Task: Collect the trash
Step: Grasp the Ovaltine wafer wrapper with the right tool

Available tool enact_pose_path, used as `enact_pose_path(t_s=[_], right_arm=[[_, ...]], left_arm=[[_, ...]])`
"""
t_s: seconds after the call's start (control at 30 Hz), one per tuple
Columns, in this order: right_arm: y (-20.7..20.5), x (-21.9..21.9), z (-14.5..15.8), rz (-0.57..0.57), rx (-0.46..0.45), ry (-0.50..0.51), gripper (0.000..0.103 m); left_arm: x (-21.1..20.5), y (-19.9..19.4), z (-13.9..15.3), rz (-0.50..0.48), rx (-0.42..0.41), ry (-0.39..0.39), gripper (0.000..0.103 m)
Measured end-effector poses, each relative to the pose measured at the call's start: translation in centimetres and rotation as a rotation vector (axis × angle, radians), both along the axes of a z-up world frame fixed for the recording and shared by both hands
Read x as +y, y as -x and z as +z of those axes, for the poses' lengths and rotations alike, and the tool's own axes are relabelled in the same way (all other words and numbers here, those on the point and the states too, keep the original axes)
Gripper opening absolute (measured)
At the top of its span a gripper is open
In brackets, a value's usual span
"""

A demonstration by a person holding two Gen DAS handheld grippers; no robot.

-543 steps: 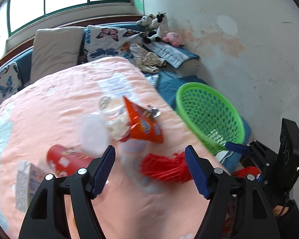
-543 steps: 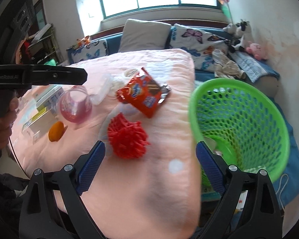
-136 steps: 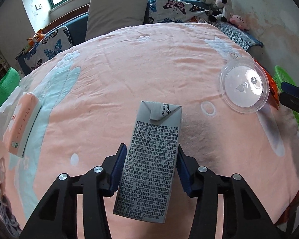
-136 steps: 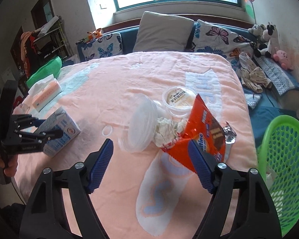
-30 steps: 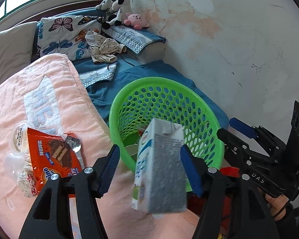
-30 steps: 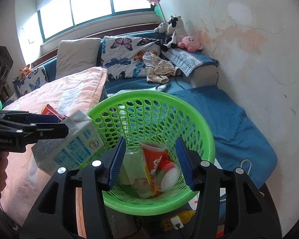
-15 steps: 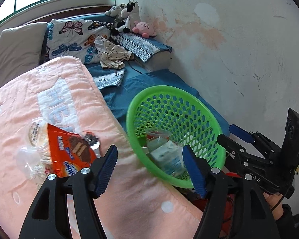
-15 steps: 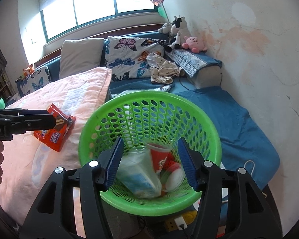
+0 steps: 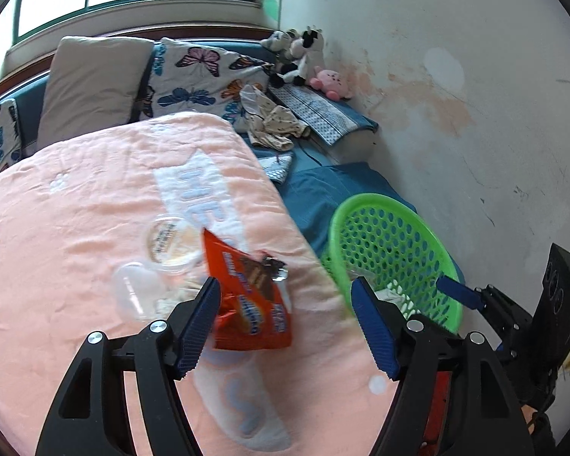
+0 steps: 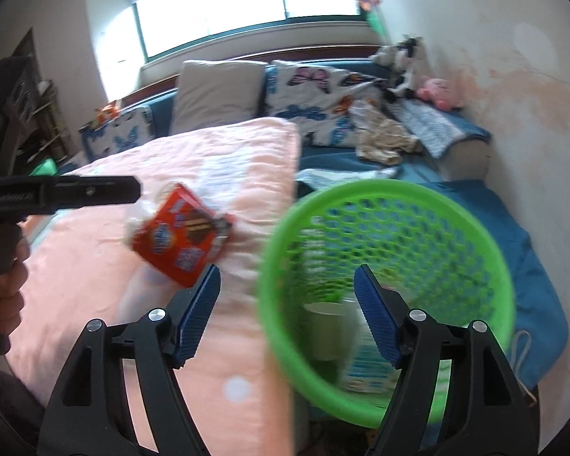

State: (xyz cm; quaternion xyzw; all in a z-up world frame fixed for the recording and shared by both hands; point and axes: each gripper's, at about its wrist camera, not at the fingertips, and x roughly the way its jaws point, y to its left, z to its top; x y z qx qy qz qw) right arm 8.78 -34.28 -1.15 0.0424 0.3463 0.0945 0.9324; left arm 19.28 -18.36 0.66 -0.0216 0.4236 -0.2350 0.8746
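An orange snack bag [image 9: 247, 296] [image 10: 182, 235] lies on the pink blanket near the bed's right edge, beside a clear plastic lid [image 9: 136, 292] and a round tub [image 9: 169, 239]. My left gripper [image 9: 288, 326] hovers just above the bag, its jaws opening with nothing between them. The green basket [image 9: 418, 228] [image 10: 361, 186] stands on the floor beside the bed. It holds a milk carton [image 10: 364, 364] and a white cup [image 10: 326, 326]. Over the basket's near left rim hangs my right gripper [image 10: 288, 315], jaws also opening and empty.
Pillows [image 9: 91, 83] and butterfly cushions [image 9: 201, 72] line the sofa behind the bed. Plush toys [image 9: 304, 57] and crumpled clothes [image 9: 273, 125] lie along the stained wall. A blue cloth [image 10: 513, 235] covers the floor around the basket. A hand [image 10: 3, 292] holds the left gripper's handle.
The milk carton left my left gripper and dropped into the basket. Both views have since swung left toward the bed and the snack bag. The right jaws have widened.
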Motion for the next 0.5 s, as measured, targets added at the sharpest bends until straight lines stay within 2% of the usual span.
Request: enact_pose_path(t_s=[0.07, 0.23, 0.3, 0.5], right_arm=[[-0.5, 1.3, 0.1, 0.037, -0.002, -0.004, 0.082], [-1.5, 4.7, -0.2, 0.123, 0.022, -0.024, 0.088], [-2.2, 5.7, -0.4, 0.146, 0.037, -0.039, 0.089], [-4.3, 8.1, -1.8, 0.173, 0.106, -0.099, 0.091]], left_arm=[[1.0, -0.1, 0.1, 0.022, -0.002, -0.002, 0.069], [3.6, -0.4, 0.1, 0.069, -0.003, 0.003, 0.069], [4.7, -0.3, 0.1, 0.088, -0.006, -0.001, 0.072], [7.0, -0.2, 0.0, 0.123, -0.007, -0.016, 0.072]])
